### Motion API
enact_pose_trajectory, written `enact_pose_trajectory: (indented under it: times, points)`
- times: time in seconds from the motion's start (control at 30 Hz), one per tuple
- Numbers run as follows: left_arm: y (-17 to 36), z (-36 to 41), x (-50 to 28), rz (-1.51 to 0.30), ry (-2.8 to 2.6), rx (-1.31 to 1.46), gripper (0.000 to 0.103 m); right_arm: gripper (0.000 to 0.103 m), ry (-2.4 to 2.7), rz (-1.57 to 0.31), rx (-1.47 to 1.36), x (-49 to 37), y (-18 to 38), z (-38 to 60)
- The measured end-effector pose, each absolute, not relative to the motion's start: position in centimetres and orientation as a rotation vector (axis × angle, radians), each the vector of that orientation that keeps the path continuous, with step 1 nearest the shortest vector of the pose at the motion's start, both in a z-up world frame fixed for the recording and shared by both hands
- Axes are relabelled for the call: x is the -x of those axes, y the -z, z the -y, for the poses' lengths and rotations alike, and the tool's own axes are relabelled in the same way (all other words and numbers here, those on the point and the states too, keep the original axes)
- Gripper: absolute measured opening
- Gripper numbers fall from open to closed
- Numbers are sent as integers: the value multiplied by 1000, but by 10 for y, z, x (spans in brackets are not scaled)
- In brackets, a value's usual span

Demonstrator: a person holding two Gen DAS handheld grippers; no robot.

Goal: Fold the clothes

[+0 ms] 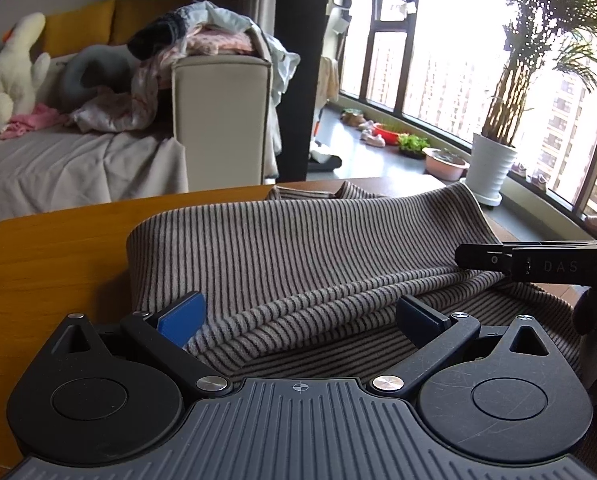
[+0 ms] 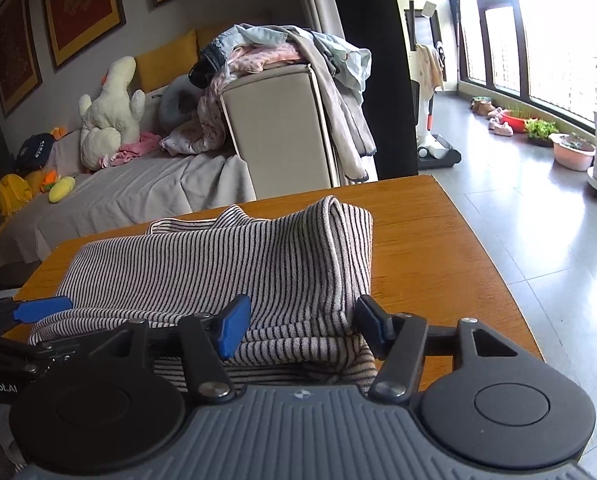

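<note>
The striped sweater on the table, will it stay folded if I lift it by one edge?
Probably not. The striped sweater sags and ripples in soft layers, so it looks floppy and would likely unfold. Its ribbed knit seems grippy, so it should drag rather than slide on the wooden table.

— What carries everything here?

— A warm orange-brown wooden table (image 2: 438, 248) with a smooth grained top and a rounded corner (image 1: 6, 226).

— And what lies on it?

— One thing: a knit garment in thin dark and pale grey-beige stripes (image 2: 218, 264), folded over on itself in several layers (image 1: 298, 248). Its fold runs along the right side, near the table's far right part, and bare wood shows around it.
</note>
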State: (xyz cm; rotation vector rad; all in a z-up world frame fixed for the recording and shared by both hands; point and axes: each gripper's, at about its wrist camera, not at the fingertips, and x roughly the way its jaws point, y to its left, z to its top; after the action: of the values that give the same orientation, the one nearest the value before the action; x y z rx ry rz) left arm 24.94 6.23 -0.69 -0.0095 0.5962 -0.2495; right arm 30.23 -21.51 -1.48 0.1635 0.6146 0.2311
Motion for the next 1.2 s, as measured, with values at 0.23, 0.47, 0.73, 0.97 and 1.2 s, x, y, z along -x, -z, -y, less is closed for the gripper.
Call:
enact_pose_trajectory:
  times: [0.23, 0.47, 0.73, 0.97, 1.2]
  points:
    - [7, -67, -246, -586, 251, 52, 103, 60, -217, -611, -156, -301, 16, 213]
    - [7, -69, -244, -581, 256, 70, 103, 59, -214, -597, -164, -298, 9, 217]
    - [7, -67, -246, -591, 251, 68, 103, 39, -317, -489, -128, -304, -41, 205]
    - [7, -72, -244, -584, 265, 96, 103, 38, -303, -619, -55, -321, 9, 192]
    - [7, -68, -245, -599, 254, 77, 103, 46, -317, -674, -3, -330, -4, 184]
